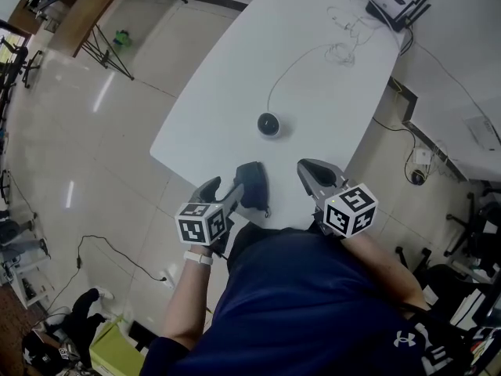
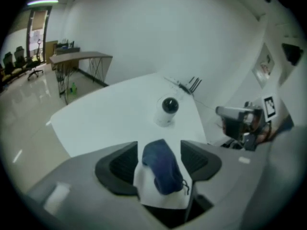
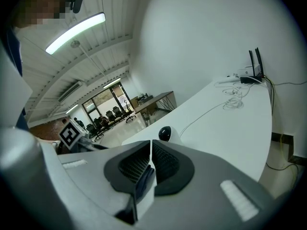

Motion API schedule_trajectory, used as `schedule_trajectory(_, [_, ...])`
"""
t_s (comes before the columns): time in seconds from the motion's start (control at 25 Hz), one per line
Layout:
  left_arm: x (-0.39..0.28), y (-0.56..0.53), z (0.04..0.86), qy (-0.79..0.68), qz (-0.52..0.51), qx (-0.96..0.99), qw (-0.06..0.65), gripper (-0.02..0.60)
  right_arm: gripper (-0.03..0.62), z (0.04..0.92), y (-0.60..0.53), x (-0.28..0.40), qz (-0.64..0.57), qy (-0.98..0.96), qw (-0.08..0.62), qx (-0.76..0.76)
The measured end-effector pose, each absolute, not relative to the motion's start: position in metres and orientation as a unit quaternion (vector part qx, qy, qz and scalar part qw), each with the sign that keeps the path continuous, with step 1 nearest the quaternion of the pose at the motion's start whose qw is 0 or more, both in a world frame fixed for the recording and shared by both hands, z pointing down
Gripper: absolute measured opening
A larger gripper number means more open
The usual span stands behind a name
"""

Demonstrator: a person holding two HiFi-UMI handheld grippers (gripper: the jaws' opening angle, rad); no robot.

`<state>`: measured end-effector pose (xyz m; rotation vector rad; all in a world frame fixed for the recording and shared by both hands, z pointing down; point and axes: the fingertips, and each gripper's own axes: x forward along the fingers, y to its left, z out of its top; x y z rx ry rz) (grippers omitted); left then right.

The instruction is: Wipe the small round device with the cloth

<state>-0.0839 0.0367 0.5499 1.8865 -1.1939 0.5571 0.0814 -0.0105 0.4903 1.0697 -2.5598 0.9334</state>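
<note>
The small round device [image 1: 268,124], white with a dark face, stands mid-table; it also shows in the left gripper view [image 2: 167,110] and the right gripper view [image 3: 165,133]. A dark blue cloth [image 1: 254,183] lies bunched on the white table [image 1: 313,92] near its front edge. My left gripper [image 1: 228,188] hangs over the cloth's left side. In its own view the cloth [image 2: 161,169] lies between the open jaws of the left gripper [image 2: 158,152], with white table showing on both sides. My right gripper [image 1: 307,165] hovers just right of the cloth, and this right gripper [image 3: 151,145] has its jaws shut and empty.
A thin white cable [image 1: 301,63] runs from the device to the far end, where a router [image 1: 389,5] with antennas sits among coiled wires. The table's front edge [image 1: 168,159] drops to a tiled floor. A desk and office chairs stand far off.
</note>
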Motion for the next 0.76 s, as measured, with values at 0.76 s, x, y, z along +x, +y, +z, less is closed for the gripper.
schedule_trajectory(0.76, [-0.025, 0.047, 0.526, -0.404, 0.193, 0.833, 0.325, 0.002, 0.021, 0.489, -0.01, 0.07, 0.279, -0.881, 0.136, 0.357])
